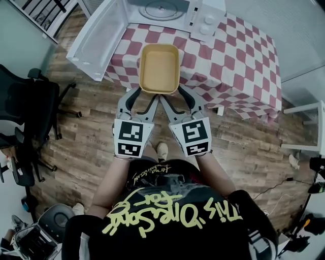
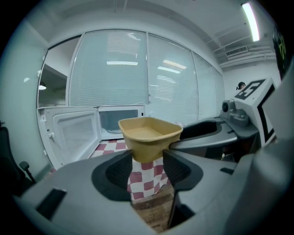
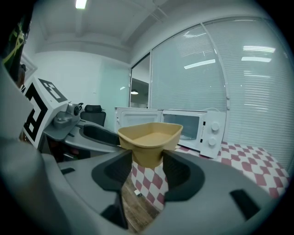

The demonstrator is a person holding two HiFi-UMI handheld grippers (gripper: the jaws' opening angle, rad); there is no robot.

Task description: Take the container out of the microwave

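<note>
Container: your tan tub (image 1: 159, 68) is out of the microwave (image 1: 162, 10), held in the air over the near edge of the table (image 1: 238, 61), level, and it looks empty.
Left gripper (image 1: 146, 93): clamped on the tub's near end, left of centre, with the jaws pressing on the wall under the rim.
Right gripper (image 1: 174, 93): clamped on the same near end, just beside the left one.
Microwave: the door (image 1: 99, 38) hangs wide open to your left and the cavity shows only its turntable.
Handling: judge the tub light and thin-walled. It will probably flex if you squeeze hard, and the smooth sloped wall could slide out of the jaws.
Hold: both grips sit at one end, so the far end is unsupported. The flared rim above the jaws is your stop against slipping.
Risk: tilt it forward and it may pivot out of your grip.
Progress: the removal looks done, and setting it on the cloth would finish things.
</note>
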